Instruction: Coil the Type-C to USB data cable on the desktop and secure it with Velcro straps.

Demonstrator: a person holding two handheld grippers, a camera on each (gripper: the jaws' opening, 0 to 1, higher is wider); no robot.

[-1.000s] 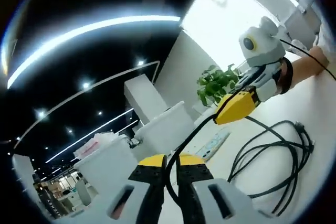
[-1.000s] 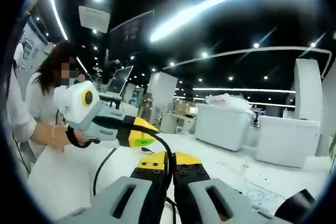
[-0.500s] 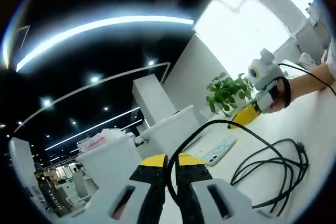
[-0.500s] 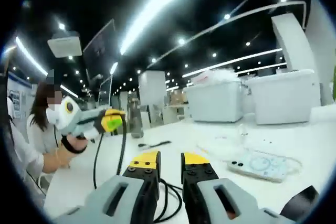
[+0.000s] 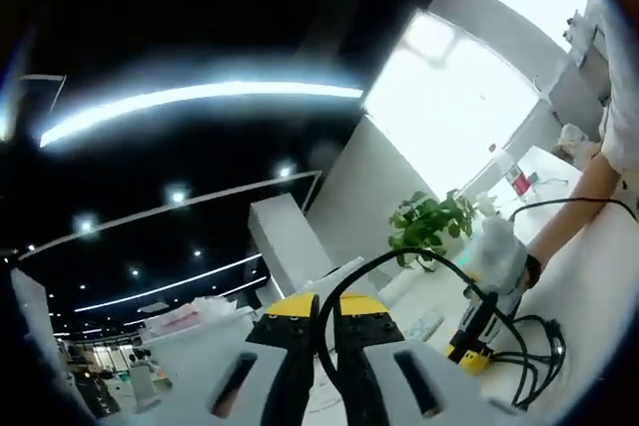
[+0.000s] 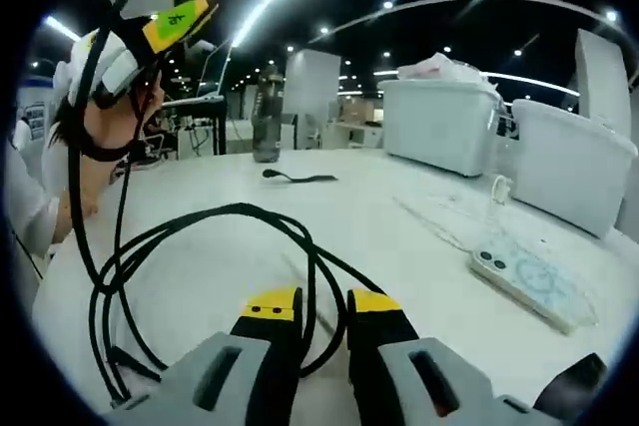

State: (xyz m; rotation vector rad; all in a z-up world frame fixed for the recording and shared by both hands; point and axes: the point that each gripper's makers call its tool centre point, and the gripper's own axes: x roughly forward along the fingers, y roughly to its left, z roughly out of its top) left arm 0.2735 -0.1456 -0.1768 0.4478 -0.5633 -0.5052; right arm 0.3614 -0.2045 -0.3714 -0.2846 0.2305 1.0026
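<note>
Right gripper view takes in the white desk point(image 6: 399, 246), on which the black cable point(image 6: 200, 236) lies in several loose loops to the left of centre, with one strand rising to the left gripper point(image 6: 178, 15), raised high at upper left. A phone point(image 6: 529, 276) lies to the right and a short dark strap point(image 6: 300, 179) lies farther back, well apart from the loops. The right gripper point(image 6: 318, 304) sits low over the desk with its jaws slightly apart and nothing visibly between them; a cable strand passes just ahead of the tips. Left gripper view shows the left gripper point(image 5: 319, 308) pinching the cable point(image 5: 399, 266), which arcs over and down to the right gripper point(image 5: 469, 351) and the pile on the desk point(image 5: 589, 296). Judgement: coiling is under way and the strap is not yet in use. To do it well, the right tool should close on the crossing strands and pin them while the left hand lays each turn to match the existing loops, keeping slack even.
</note>
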